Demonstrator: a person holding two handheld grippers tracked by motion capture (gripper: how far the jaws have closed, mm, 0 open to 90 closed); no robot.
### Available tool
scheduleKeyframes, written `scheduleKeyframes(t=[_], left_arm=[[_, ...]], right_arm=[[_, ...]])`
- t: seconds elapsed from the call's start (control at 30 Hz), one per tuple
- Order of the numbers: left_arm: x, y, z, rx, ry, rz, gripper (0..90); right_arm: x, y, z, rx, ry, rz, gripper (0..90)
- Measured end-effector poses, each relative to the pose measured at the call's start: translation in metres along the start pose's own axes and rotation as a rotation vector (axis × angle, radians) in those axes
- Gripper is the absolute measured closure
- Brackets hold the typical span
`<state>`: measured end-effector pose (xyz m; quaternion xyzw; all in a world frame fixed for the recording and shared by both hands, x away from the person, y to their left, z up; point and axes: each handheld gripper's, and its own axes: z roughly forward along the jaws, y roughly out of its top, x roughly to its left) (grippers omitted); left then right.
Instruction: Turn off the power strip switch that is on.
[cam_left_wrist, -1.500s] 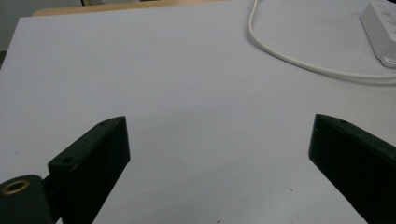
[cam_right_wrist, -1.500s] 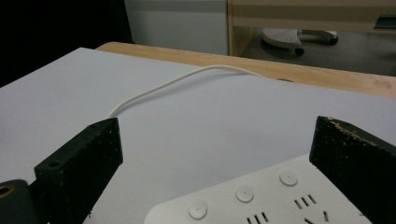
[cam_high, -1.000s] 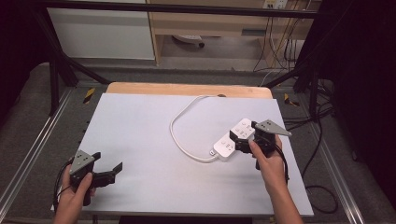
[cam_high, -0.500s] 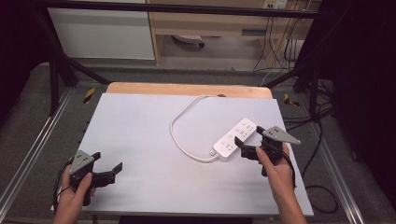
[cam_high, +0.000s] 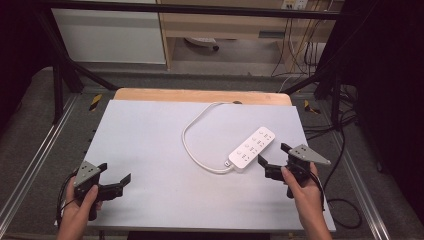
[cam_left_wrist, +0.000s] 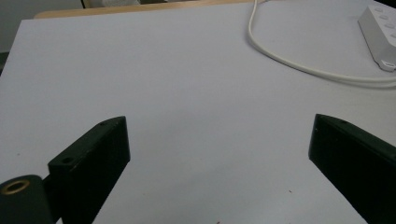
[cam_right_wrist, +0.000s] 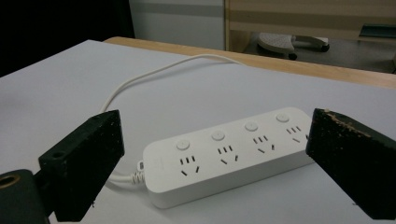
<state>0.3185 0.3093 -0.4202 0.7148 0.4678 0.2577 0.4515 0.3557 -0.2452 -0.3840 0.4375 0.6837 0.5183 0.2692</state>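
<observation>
White power strip (cam_high: 252, 147) on grey surface (cam_high: 150, 145), four switches legible from right tongs (cam_high: 272, 160), jaws apart beside it, left tongs (cam_high: 115, 180) apart, cord (cam_left_wrist: 299, 65) beyond

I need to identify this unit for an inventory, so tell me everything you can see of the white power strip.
The power strip is a white, glossy plastic bar with rounded corners, lying flat on the grey table, sockets up. Four socket groups run along it, each with a round button. A white cord leaves its near end and loops toward the table's far edge. Nothing is plugged in; neither gripper touches it.
</observation>
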Motion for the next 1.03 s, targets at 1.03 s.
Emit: scheduleKeyframes(t=[1.03], left_arm=[[-0.002,0.002,-0.001,-0.012,-0.008,0.010,5.2]], right_arm=[[-0.009,-0.071,0.004,0.249,-0.095,-0.020,4.1]])
